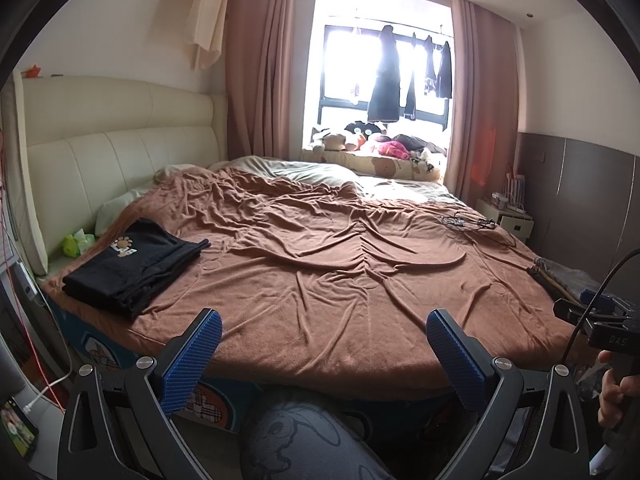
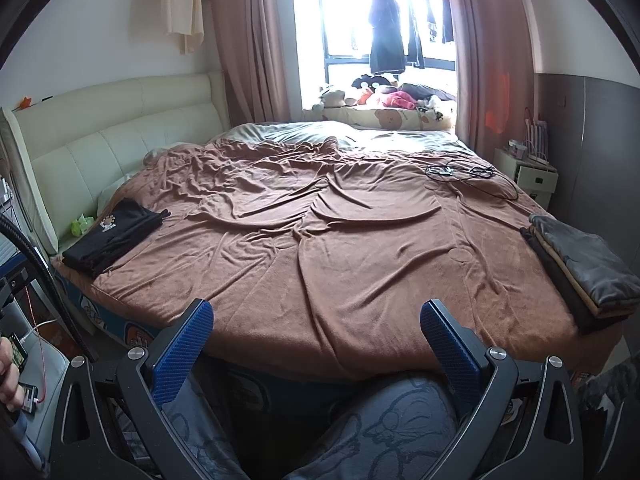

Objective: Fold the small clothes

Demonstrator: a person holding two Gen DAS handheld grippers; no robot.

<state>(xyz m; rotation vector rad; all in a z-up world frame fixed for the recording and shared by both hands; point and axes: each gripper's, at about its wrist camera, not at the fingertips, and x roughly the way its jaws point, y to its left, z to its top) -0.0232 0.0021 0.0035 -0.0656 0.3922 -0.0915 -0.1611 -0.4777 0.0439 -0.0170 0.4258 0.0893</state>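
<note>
A folded black garment with a small paw print [image 1: 134,264] lies on the brown blanket [image 1: 320,264] at the bed's near left corner; it also shows in the right wrist view [image 2: 110,238]. A stack of grey and tan folded clothes [image 2: 584,270] sits at the bed's right edge, its end showing in the left wrist view [image 1: 560,276]. My left gripper [image 1: 324,322] is open and empty, held in front of the bed's near edge. My right gripper [image 2: 316,312] is open and empty, also in front of the near edge. The right tool's body [image 1: 604,326] appears at the left view's right side.
A cream headboard [image 1: 112,152] stands left. Cables [image 2: 460,171] lie on the blanket at the far right. A white nightstand [image 2: 528,174] stands beyond. Plush toys [image 2: 384,98] sit on the window sill. My patterned grey trouser leg [image 1: 304,440] is below the grippers. A phone [image 2: 16,350] is at lower left.
</note>
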